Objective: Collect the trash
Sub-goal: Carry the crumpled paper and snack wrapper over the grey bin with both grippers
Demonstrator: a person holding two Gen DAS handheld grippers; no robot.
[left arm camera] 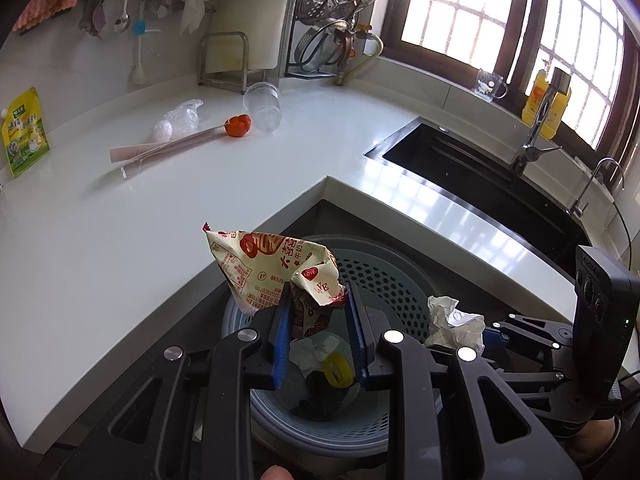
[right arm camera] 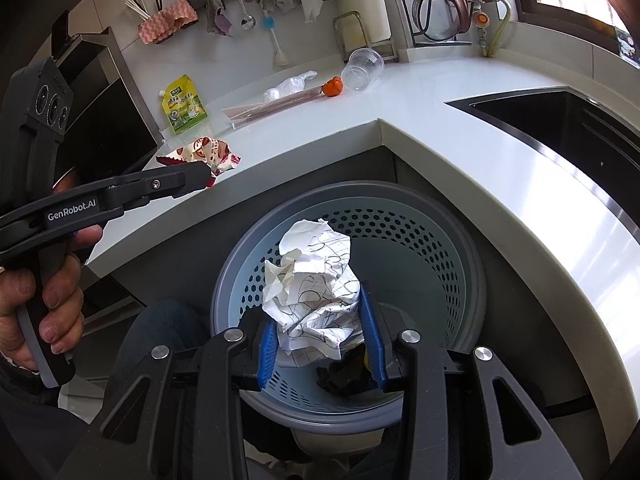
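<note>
My left gripper is shut on a crumpled cream and red snack wrapper and holds it over the grey perforated trash bin. My right gripper is shut on a ball of crumpled white paper above the same bin. The paper also shows in the left wrist view. The left gripper with the wrapper shows at the left of the right wrist view. Dark and white trash lies in the bin's bottom.
On the white counter lie a clear plastic cup, an orange peel, a plastic bag, a chopstick sleeve and a yellow-green pouch. A black sink is at the right.
</note>
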